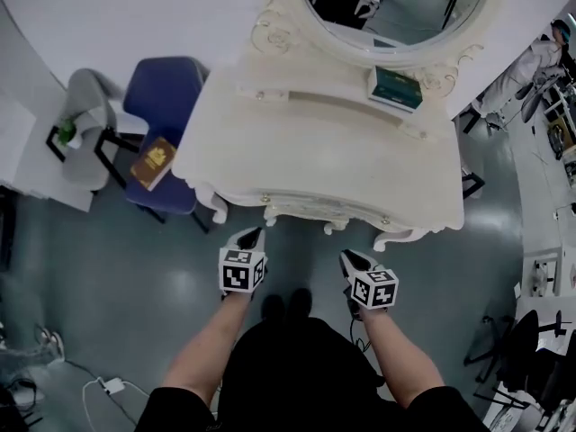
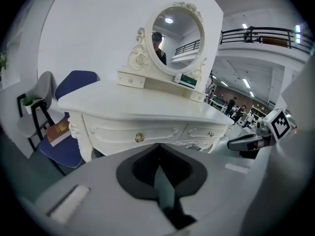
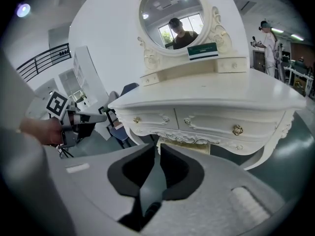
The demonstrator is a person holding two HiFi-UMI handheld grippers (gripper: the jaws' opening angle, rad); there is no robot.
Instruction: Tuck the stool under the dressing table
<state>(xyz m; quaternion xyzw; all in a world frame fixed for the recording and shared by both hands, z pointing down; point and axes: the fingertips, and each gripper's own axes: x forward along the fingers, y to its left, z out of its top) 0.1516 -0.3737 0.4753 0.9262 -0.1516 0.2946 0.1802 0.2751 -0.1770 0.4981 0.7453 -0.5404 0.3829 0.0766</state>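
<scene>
The white dressing table [image 1: 306,151] with its oval mirror [image 1: 396,3] stands straight ahead of me. Under its carved front, in the right gripper view, a pale cream piece of the stool [image 3: 184,145] shows between the table legs; the rest of the stool is hidden. My left gripper [image 1: 252,238] and right gripper [image 1: 351,259] hang side by side in front of the table's edge, apart from it. Both are shut with nothing between the jaws. The left gripper view looks over the closed jaws [image 2: 159,145] at the drawers; the right gripper [image 3: 158,145] does the same.
A blue chair [image 1: 166,97] with a brown book [image 1: 153,163] on its seat stands left of the table, a grey chair [image 1: 85,124] beyond it. A green box [image 1: 396,88] lies on the tabletop. Cables and a plug [image 1: 108,387] lie on the floor at lower left.
</scene>
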